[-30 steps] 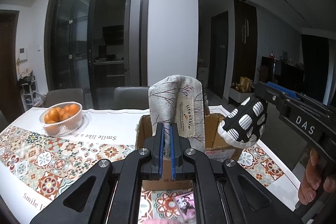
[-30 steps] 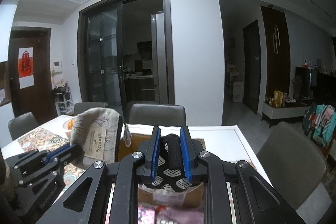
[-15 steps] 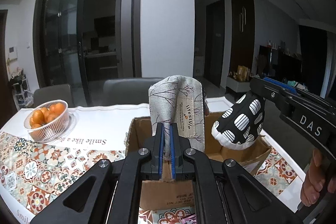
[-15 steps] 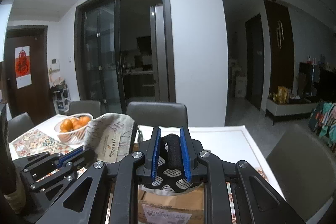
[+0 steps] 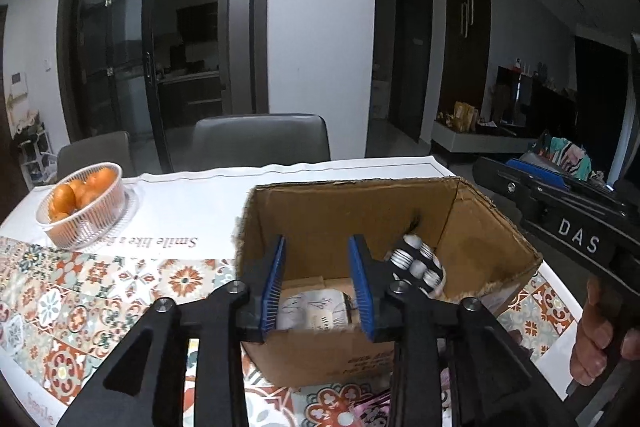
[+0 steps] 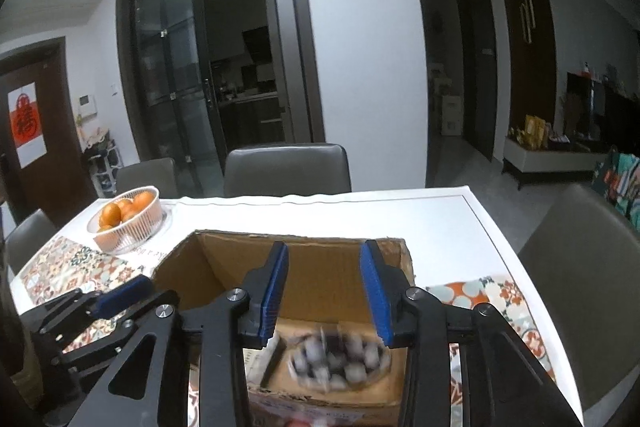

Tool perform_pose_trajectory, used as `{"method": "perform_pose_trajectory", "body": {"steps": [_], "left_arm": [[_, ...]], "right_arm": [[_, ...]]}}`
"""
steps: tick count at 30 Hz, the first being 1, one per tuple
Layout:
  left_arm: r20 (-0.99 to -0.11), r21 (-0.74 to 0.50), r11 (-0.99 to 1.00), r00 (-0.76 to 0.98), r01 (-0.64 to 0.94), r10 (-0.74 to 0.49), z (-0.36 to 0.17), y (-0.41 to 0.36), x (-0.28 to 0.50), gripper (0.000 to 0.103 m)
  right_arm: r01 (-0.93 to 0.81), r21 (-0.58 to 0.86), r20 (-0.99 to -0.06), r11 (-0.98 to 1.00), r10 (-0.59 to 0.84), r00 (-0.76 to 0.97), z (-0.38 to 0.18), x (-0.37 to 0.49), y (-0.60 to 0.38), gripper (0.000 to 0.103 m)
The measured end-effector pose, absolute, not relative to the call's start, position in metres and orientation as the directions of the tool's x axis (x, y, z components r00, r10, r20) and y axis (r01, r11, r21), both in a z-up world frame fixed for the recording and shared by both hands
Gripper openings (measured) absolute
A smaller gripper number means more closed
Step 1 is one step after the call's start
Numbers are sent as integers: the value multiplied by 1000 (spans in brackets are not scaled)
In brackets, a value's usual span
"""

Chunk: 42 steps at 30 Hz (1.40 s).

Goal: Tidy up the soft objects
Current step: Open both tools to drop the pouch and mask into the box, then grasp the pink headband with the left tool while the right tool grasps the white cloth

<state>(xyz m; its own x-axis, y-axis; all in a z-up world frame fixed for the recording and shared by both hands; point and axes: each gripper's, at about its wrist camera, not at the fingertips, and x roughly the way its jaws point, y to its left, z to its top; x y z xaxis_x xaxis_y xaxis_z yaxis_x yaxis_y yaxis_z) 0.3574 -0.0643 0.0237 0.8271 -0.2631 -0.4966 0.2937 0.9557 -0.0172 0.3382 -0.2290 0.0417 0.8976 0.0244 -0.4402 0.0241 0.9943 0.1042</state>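
Dining table point(image 5: 192, 195) with patterned cloth; cardboard box point(image 5: 360, 203) at centre.
Left gripper point(image 5: 316, 283): jaws wide, empty; grey pouch point(image 5: 312, 311) lies in box directly below.
Right gripper point(image 6: 324, 291): jaws wide, empty; spotted mitt point(image 6: 340, 359), blurred, in box beneath.
Risk: lowered fingers may snag box rim, tipping it.
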Motion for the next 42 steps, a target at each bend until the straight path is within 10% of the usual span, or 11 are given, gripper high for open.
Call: {"method": "perform_pose_trajectory", "body": {"steps": [14,42], "left_arm": [[-480,-21,969,847,247,-227,39,-30,295,55],[-556,18,971,810,238,-188,-21,-32,198,58]], "right_arm": [[43,69,-423,997,-9,906,53,276,-207,50],[89,66,-573,994,-35,819,-14,183,-209,52]]}}
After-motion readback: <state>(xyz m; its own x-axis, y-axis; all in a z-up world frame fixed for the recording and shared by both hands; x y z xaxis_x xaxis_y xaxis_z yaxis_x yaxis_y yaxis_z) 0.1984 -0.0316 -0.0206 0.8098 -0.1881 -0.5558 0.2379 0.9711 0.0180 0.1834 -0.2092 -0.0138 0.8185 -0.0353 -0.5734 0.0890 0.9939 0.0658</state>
